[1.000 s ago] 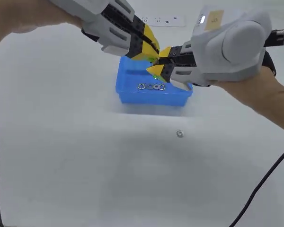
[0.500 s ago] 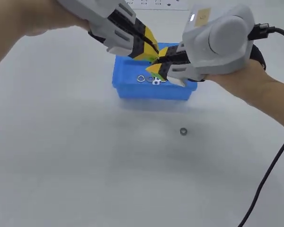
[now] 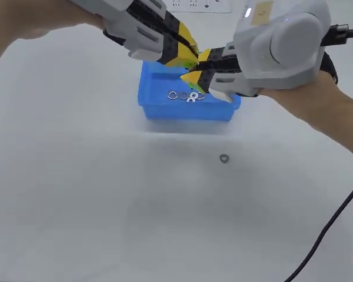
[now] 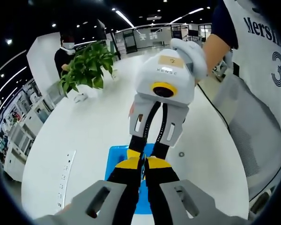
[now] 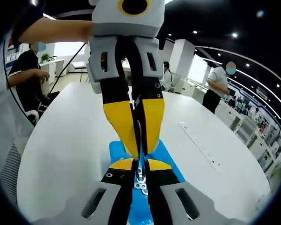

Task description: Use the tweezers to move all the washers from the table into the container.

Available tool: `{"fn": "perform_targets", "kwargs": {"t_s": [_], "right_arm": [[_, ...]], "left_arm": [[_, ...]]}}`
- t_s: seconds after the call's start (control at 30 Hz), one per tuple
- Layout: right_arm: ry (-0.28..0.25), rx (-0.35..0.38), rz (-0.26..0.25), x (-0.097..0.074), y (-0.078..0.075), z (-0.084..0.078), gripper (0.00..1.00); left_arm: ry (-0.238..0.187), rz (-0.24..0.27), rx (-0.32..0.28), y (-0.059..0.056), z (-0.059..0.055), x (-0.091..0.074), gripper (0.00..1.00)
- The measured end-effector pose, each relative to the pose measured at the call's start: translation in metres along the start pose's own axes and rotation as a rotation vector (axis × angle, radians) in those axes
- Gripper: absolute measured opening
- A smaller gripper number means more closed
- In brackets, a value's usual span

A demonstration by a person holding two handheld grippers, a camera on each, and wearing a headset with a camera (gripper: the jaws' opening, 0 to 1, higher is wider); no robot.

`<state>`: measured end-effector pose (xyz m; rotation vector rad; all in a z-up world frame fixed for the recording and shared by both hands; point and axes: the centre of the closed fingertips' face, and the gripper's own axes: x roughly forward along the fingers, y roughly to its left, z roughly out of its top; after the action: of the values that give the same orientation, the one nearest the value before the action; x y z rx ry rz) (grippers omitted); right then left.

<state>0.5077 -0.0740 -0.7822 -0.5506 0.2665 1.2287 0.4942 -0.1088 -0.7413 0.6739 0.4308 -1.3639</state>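
A blue container (image 3: 182, 111) stands on the white table and holds a row of several washers (image 3: 173, 95). One loose washer (image 3: 224, 158) lies on the table in front of it. My left gripper (image 3: 190, 59) and right gripper (image 3: 195, 82) meet tip to tip above the container. In the right gripper view thin metal tweezers (image 5: 140, 180) run between my right gripper's (image 5: 140, 166) closed jaws up into the left gripper's yellow fingertips (image 5: 124, 126). In the left gripper view my left gripper (image 4: 143, 166) is closed on the same thin strip over the container (image 4: 113, 164).
A black cable (image 3: 335, 217) trails from the right gripper across the table's right side. A white power strip (image 3: 200, 6) lies behind the container. Bare white tabletop (image 3: 106, 205) spreads in front and to the left. People stand in the room beyond the table.
The head camera has shifted slightly. Both grippers stay joined over the container. A bright metal tip now shows among the washers inside it.
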Motion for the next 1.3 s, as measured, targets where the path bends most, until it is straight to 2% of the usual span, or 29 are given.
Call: {"fn": "perform_targets", "kwargs": {"t_s": [0.2,0.5,0.73,0.87,1.0,1.13,1.3], "right_arm": [[-0.027,-0.014,-0.023,-0.024,0.008,0.018,0.10],[-0.025,-0.034,-0.042,-0.056,0.029,0.023,0.10],[-0.005,-0.014,-0.045,-0.073,0.053,0.011,0.10],[0.016,0.005,-0.035,-0.076,0.065,-0.001,0.10],[0.027,0.017,-0.022,-0.075,0.074,-0.010,0.10],[0.040,0.030,-0.007,-0.074,0.083,-0.023,0.10],[0.050,0.063,0.014,-0.073,0.090,-0.037,0.10]], "left_arm": [[-0.010,0.011,0.040,-0.015,0.026,-0.011,0.07],[-0.029,0.014,0.071,-0.045,0.052,-0.012,0.07],[-0.048,-0.007,0.061,-0.067,0.056,-0.001,0.07],[-0.058,-0.017,0.024,-0.081,0.050,0.009,0.07],[-0.054,-0.035,0.003,-0.089,0.043,0.018,0.07],[-0.050,-0.047,-0.014,-0.102,0.043,0.026,0.07],[-0.058,-0.054,-0.049,-0.108,0.036,0.035,0.07]]}}
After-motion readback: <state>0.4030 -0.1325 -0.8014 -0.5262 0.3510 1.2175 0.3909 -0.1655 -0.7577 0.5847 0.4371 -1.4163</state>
